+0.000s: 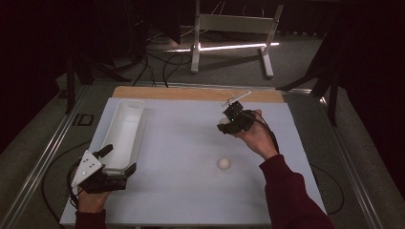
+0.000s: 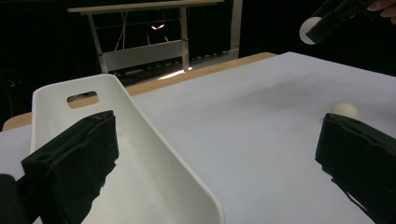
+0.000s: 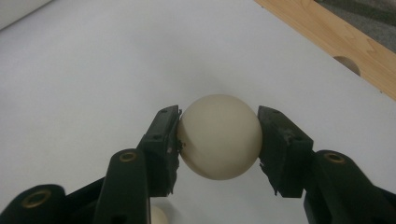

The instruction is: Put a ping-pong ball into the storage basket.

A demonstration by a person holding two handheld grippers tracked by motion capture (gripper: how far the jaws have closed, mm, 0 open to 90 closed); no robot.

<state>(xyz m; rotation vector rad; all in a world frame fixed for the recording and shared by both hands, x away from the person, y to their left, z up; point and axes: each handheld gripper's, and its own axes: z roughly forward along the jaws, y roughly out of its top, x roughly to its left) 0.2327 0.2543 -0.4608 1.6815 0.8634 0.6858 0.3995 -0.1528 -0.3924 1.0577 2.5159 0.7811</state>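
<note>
Here, in the high view, the right tool [image 1: 228, 123] hangs above the far right part of the white tabletop [image 1: 191, 191], pinching a cream ball [image 1: 223, 125], and the long white bin [image 1: 123, 133] lies well off to its left, its long axis running from the near edge toward the far one. A second ball [image 1: 223, 163] rests on the tabletop nearer the person, apart from both tools; nothing stands between the held ball and the bin. The left tool [image 1: 107, 160] sits at the bin's near end, so the left hand is the closer one to it. In the left gripper view its jaws stand spread, one inside the bin [image 2: 140, 154] and one outside, with the loose ball [image 2: 344, 110] beyond. In the right gripper view the ball [image 3: 219, 136] is clamped between both jaws above the bare tabletop [image 3: 93, 70], so the carry, I judge, must run across to the bin.
</note>
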